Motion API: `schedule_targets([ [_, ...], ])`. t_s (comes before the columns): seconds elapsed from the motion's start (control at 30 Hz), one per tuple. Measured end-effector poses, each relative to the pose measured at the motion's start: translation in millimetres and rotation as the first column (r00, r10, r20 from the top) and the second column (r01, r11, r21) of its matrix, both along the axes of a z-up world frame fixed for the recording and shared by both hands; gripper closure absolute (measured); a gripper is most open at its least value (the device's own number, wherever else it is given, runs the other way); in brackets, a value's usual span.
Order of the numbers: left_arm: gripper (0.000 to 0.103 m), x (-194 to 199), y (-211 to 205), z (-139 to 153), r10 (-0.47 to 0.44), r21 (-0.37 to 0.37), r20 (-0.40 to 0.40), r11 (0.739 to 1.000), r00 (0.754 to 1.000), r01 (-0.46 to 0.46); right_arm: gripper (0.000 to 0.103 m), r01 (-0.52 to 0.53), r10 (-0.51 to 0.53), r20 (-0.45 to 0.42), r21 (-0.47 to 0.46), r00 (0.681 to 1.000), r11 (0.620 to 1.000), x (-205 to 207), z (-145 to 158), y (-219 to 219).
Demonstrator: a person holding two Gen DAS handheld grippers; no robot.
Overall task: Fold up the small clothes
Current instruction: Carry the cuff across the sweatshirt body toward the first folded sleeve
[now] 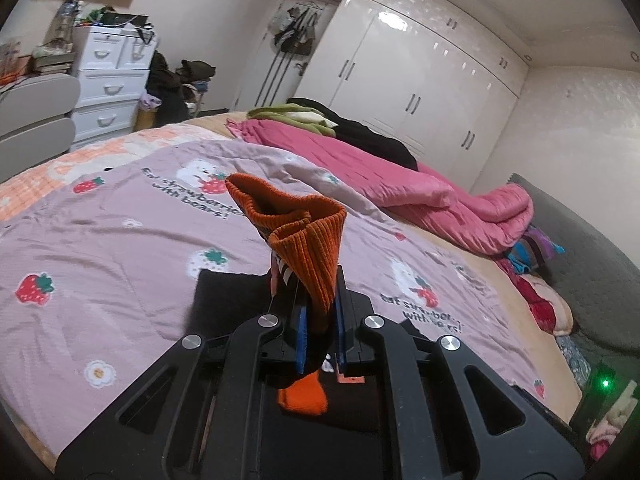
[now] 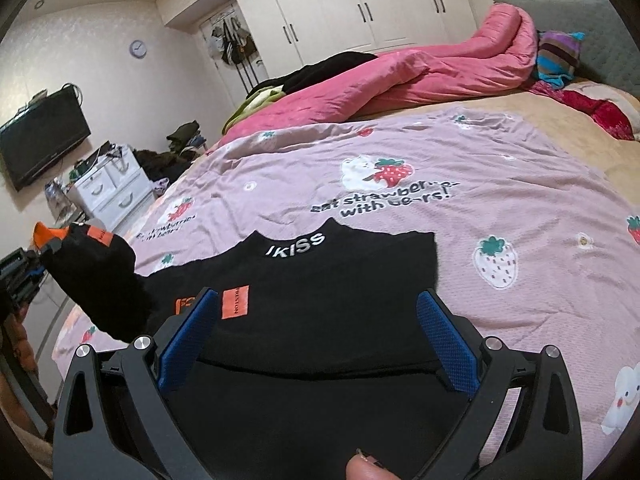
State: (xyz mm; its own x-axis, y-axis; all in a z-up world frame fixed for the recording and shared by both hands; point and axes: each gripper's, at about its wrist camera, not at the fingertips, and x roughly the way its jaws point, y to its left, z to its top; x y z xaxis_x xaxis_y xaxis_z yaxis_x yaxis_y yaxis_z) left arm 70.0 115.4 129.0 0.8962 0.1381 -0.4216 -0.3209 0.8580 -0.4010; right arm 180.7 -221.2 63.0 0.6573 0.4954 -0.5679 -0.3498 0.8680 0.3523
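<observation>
A small black top (image 2: 320,292) with white collar lettering and orange patches lies flat on the pink strawberry-print sheet (image 2: 500,200). Its left sleeve (image 2: 96,280) is lifted off the sheet. My left gripper (image 1: 316,280) is shut on that sleeve's orange ribbed cuff (image 1: 304,232), which sticks up beyond the fingertips; the right wrist view shows this gripper (image 2: 44,250) at the far left. My right gripper (image 2: 318,300) is open wide over the top's body, its blue pads (image 2: 188,332) on either side of the chest. A person's fingertip (image 2: 360,468) shows at the bottom edge.
A crumpled pink quilt (image 1: 420,192) and dark clothes (image 1: 360,132) lie along the bed's far side, with striped fabric (image 2: 560,56) by the grey headboard (image 2: 580,12). White drawers (image 1: 108,84), a wall television (image 2: 40,140) and white wardrobes (image 1: 420,80) stand beyond the bed.
</observation>
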Motion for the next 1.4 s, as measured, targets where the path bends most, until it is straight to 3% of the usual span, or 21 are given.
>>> schedule_targets([
  [0.23,0.099,9,-22,-4,-0.062,0.006,-0.012,0.998,0.998,0.062,0.004,0.032,-0.031,-0.013,0.025,0.999,0.999,1,-1,-16],
  [0.57,0.099,33,-60,-34,-0.177,-0.012,-0.089,0.984,0.980,0.177,0.004,0.066,-0.064,-0.026,0.049,0.998,0.997,3,0,-31],
  [1.2,0.099,60,-129,-92,-0.365,-0.020,-0.244,0.928,0.898,0.372,0.004,0.078,-0.075,-0.062,0.055,0.995,0.995,8,-7,-37],
  [1.4,0.097,62,-141,-108,-0.427,-0.042,-0.283,0.900,0.859,0.433,0.004,0.096,-0.089,-0.106,0.058,0.990,0.994,9,-21,-45],
])
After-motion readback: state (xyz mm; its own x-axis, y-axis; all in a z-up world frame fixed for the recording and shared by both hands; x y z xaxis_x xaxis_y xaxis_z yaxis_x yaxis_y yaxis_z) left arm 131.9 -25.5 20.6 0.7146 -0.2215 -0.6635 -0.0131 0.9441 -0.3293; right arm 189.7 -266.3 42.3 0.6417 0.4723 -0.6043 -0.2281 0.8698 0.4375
